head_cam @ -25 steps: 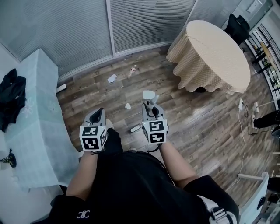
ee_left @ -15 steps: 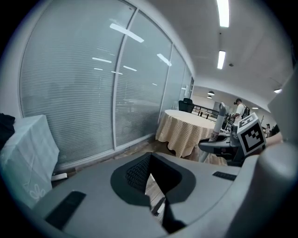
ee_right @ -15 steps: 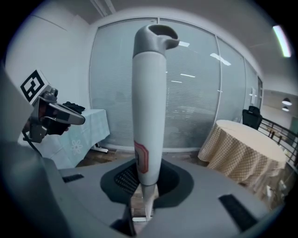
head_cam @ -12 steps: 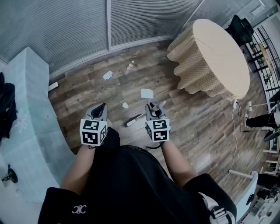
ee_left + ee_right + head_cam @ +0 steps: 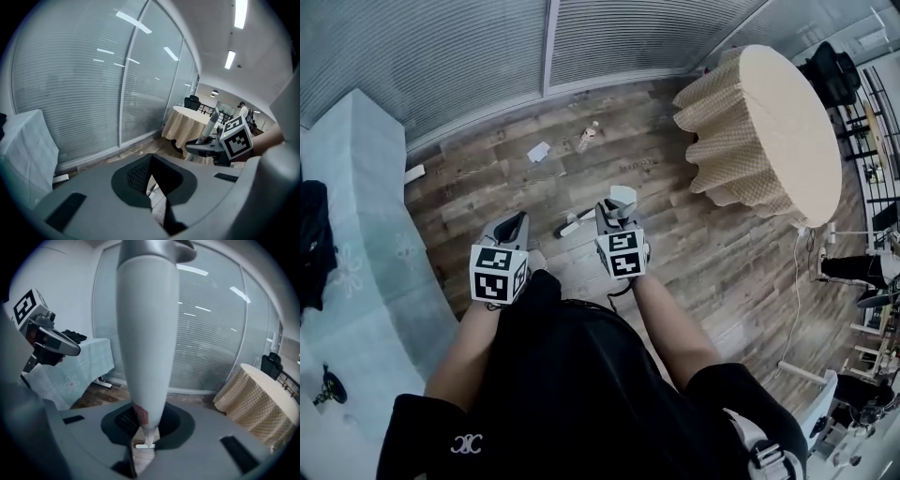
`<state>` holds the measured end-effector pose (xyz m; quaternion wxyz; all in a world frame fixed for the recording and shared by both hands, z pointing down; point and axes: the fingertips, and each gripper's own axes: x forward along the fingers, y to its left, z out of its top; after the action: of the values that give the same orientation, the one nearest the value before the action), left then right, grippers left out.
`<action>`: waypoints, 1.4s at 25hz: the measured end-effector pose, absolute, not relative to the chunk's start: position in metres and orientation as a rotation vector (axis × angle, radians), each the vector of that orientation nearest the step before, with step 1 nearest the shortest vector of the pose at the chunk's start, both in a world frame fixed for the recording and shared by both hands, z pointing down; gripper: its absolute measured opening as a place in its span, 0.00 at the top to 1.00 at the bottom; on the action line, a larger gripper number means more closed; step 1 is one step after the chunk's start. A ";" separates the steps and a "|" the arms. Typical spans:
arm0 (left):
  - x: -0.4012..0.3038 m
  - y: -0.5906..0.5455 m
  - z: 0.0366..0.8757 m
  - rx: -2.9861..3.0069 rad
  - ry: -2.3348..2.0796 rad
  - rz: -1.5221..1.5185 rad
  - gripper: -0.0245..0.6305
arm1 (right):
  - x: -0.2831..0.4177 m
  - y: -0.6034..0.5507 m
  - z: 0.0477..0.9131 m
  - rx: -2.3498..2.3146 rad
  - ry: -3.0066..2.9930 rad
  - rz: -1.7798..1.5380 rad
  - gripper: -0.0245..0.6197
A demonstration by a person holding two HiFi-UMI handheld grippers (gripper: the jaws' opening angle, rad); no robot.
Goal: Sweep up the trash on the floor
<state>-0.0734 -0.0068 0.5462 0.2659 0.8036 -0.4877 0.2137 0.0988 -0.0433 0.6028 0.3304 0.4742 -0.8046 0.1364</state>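
My right gripper (image 5: pixel 615 216) is shut on a thick white broom handle (image 5: pixel 145 333) that rises straight up out of its jaws. Far below, the broom's small white head (image 5: pixel 570 226) rests on the wooden floor between the two grippers. My left gripper (image 5: pixel 510 231) is level with it on the left, jaws shut with nothing seen between them (image 5: pixel 151 187). Trash lies ahead: a white paper (image 5: pixel 623 194) just beyond the right gripper, another paper scrap (image 5: pixel 539 151) and a small brownish piece (image 5: pixel 588 136) nearer the glass wall.
A round table under a beige checked cloth (image 5: pixel 769 122) stands at the right. A table with a pale green cloth (image 5: pixel 356 234) runs along the left, a black garment (image 5: pixel 311 244) on it. Blinds and glass close off the far side. A cable (image 5: pixel 797 281) lies at the right.
The right gripper has moved forward and a little left with the broom; its head slid over the floor toward the glass wall. The white paper now lies just past the right gripper.
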 end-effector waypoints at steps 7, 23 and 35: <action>-0.119 -0.036 0.563 2.098 -1.326 0.566 0.97 | 0.020 -0.086 0.602 1.111 -2.154 0.297 0.86; -0.094 -0.067 0.557 1.971 -1.458 0.541 0.97 | 0.041 -0.124 0.586 0.957 -2.276 0.291 0.86; 0.000 -0.096 0.539 1.933 -1.494 0.494 0.97 | 0.216 -0.162 0.575 1.013 -2.222 0.234 0.86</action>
<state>0.0003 -0.0960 0.5391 0.3189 0.7350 -0.5681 0.1879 0.2164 -0.1615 0.5750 0.3373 0.3886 -0.8527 0.0897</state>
